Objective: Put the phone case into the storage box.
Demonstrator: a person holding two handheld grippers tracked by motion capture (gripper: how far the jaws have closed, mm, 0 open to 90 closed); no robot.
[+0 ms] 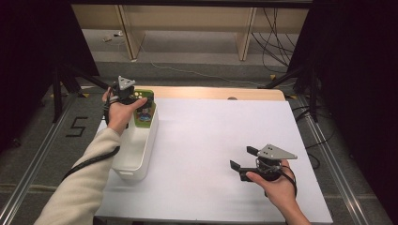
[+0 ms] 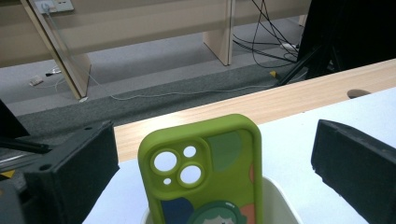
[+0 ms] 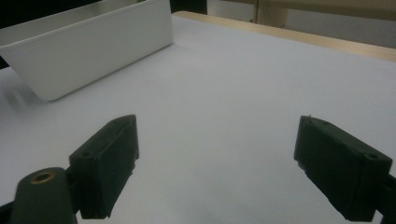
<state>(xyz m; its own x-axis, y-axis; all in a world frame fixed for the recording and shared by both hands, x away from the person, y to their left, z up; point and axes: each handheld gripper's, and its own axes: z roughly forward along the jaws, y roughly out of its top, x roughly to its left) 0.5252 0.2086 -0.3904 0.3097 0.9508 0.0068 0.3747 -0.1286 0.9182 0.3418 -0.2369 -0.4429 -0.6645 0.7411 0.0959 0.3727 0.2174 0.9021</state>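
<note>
We see the green phone case (image 2: pixel 205 172) standing upright at the far end of the white bin (image 1: pixel 136 150), between the jaws of the left claw (image 2: pixel 210 163), which are spread wide and clear of it on both sides. The right claw (image 1: pixel 244 164) hovers over the white counter (image 1: pixel 211 140) well apart from the bin, its jaws also spread and gripping nothing.

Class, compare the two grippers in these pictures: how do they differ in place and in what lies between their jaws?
The left gripper is over the far end of the white bin, while the right gripper is over bare table. A green phone case stands between the left jaws, untouched; nothing lies between the right jaws. Both are open.
</note>
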